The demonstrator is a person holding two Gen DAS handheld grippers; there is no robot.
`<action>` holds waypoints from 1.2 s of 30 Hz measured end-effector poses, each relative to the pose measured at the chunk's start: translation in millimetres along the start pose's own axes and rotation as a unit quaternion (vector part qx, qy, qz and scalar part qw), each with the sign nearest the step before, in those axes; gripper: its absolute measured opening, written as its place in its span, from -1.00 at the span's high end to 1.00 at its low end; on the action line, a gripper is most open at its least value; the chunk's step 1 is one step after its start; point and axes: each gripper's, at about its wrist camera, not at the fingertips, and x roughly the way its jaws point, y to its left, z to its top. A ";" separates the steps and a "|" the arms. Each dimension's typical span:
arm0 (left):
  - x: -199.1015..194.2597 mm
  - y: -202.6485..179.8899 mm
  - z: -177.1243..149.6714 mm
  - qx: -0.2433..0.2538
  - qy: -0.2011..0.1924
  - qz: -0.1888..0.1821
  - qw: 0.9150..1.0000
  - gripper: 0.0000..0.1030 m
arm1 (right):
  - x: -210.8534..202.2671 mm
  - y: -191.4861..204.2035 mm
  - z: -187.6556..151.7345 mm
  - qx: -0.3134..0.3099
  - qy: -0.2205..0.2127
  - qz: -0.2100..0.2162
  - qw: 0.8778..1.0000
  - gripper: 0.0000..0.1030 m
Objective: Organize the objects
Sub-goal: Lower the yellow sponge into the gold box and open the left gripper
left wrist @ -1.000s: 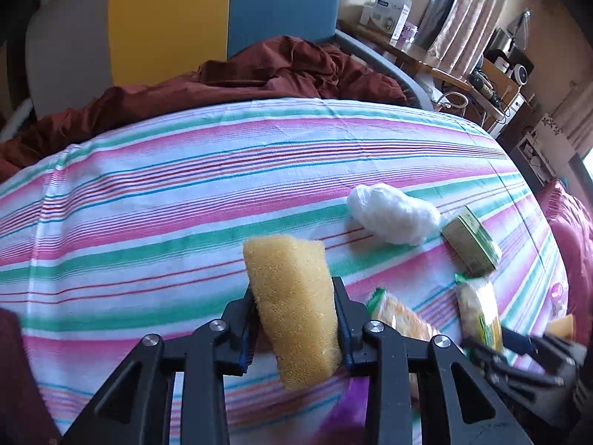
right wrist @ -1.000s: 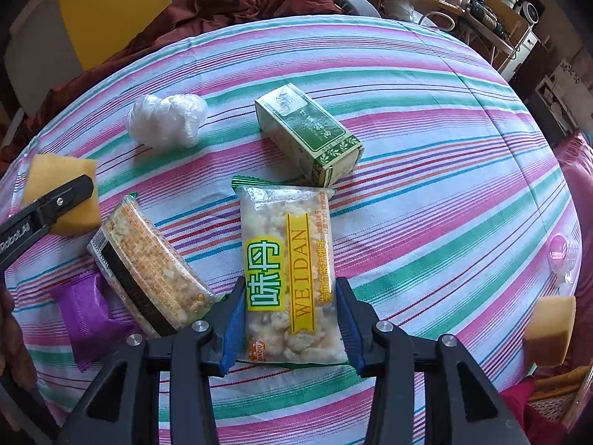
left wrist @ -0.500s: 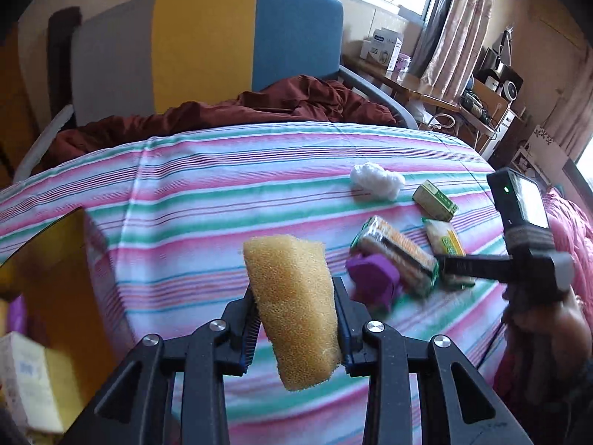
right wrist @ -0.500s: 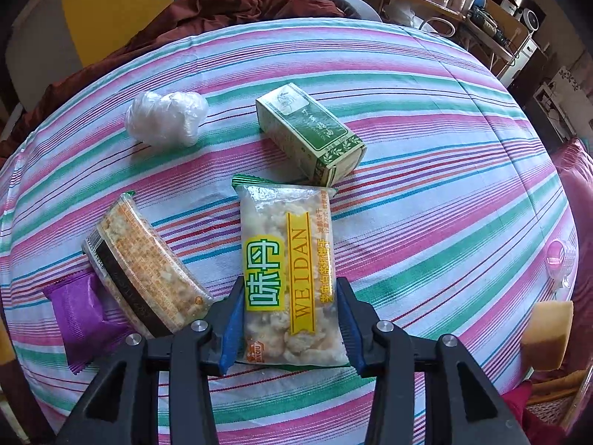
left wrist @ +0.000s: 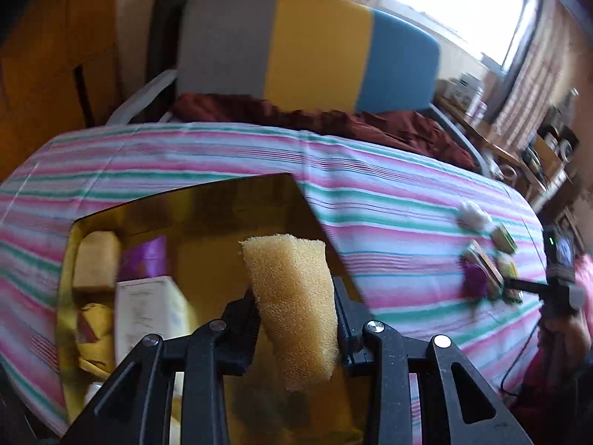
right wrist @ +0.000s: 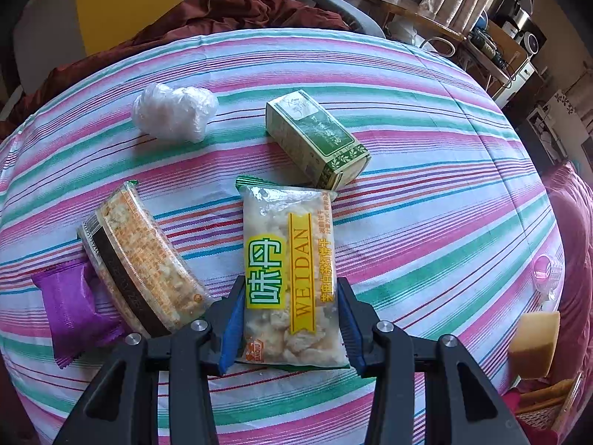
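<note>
My left gripper (left wrist: 294, 315) is shut on a yellow sponge (left wrist: 292, 296) and holds it above an amber see-through bin (left wrist: 222, 215) that holds a white box (left wrist: 144, 315), a purple packet (left wrist: 144, 259) and another sponge (left wrist: 96, 259). My right gripper (right wrist: 289, 319) sits around the near end of the WEIDAN snack bag (right wrist: 289, 259), which lies on the striped cloth; its jaws touch both sides of the bag. A cracker pack (right wrist: 141, 259), a purple packet (right wrist: 74, 311), a green box (right wrist: 318, 137) and a white plastic wad (right wrist: 174, 111) lie around it.
A striped cloth (right wrist: 426, 185) covers the table. A sponge (right wrist: 533, 345) and a clear pink item (right wrist: 545, 270) sit at the right edge. A grey, yellow and blue chair (left wrist: 315, 48) with a maroon cloth (left wrist: 333, 122) stands behind the table.
My left gripper has swung left with the sponge, from over the cloth to above the amber bin. My right gripper has stayed in place around the snack bag.
</note>
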 end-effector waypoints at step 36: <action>-20.8 68.7 -4.9 -0.055 -0.036 0.073 0.995 -0.19 | -8.6 -18.0 -26.4 0.000 -0.010 -0.002 1.000 0.14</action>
